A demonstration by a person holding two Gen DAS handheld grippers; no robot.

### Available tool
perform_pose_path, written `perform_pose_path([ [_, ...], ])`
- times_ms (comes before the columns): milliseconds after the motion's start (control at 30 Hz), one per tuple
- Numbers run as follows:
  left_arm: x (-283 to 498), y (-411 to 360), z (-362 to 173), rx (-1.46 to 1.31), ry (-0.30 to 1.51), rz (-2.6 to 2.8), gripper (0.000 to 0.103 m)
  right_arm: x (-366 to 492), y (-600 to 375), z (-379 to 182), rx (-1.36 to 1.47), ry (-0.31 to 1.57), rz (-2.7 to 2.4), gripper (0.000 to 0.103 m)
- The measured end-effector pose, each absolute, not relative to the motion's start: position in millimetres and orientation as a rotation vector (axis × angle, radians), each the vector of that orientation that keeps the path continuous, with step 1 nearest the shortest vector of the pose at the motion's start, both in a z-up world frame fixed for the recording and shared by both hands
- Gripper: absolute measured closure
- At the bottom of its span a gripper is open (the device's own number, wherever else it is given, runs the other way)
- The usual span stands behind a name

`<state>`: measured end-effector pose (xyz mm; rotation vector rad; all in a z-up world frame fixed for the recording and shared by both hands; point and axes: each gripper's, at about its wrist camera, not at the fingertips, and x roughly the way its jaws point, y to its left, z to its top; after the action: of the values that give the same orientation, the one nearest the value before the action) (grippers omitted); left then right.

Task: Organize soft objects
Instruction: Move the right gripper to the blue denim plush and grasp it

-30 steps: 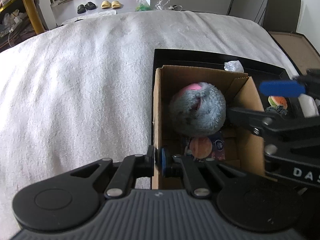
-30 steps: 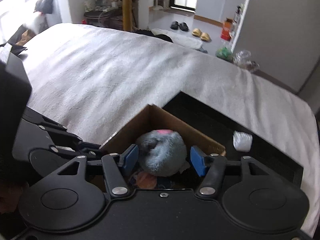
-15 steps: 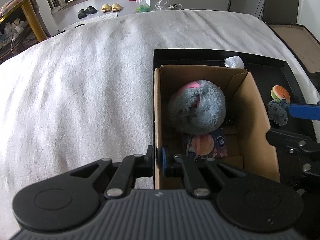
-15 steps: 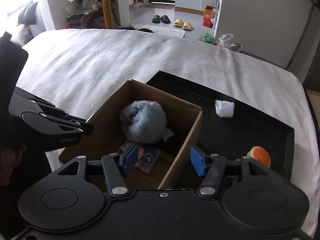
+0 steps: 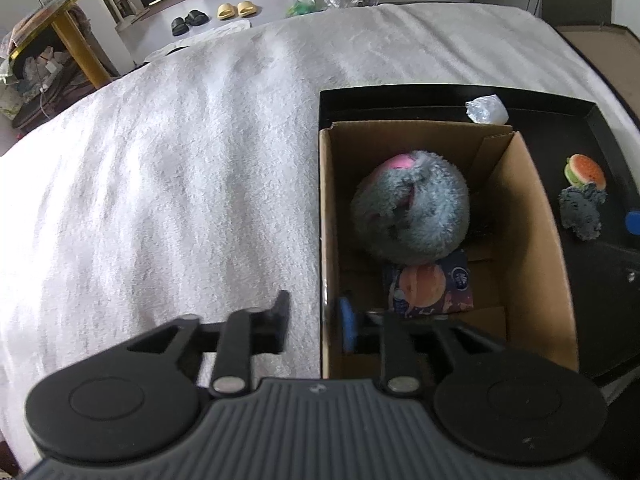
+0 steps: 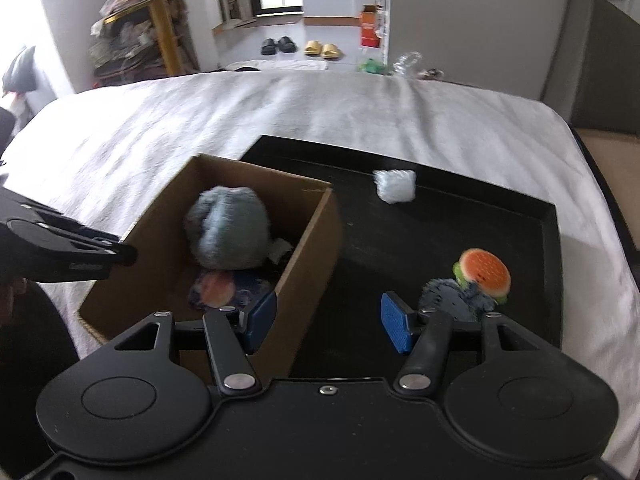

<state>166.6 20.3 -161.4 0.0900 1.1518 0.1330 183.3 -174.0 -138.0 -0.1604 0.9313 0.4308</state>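
Round fluffy grey plush ball [image 5: 410, 210], pink patch facing up, no clear long axis, inside cardboard box [image 5: 532, 240] ahead of left gripper [image 5: 314, 326], jaws opening astride box wall. Right gripper [image 6: 328, 320] jaws apart, empty.

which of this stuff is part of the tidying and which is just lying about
Job:
cardboard box
grey plush ball, in the box
planet-print pack, in the box
watermelon toy
dark grey plush
white bag
black tray

Lying about:
slippers
yellow shelf
orange carton
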Motion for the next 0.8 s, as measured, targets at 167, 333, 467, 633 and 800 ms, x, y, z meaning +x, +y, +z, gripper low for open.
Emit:
perform_pose_path([
  [167,171,15,-161,0.116,1.150,0.155,0.052,190,-194,-148,-0.117,0.936,0.390,0.045],
  [333,177,8,-163,0.141,1.164,0.165,0.050,199,-210,-159,-0.087,0.943,0.363,0.046],
  [467,181,4,-165,0.156,1.173,0.173,0.049,209,-220,-168,-0.068,0.950,0.341,0.046],
  [633,187,-1,-166,0.169,1.181,0.186,0.049,221,-230,-180,-0.053,0.959,0.328,0.046],
  [800,193,-7,-168,0.207,1.192,0.185,0.049,235,-234,-194,-0.073,0.972,0.323,0.047],
])
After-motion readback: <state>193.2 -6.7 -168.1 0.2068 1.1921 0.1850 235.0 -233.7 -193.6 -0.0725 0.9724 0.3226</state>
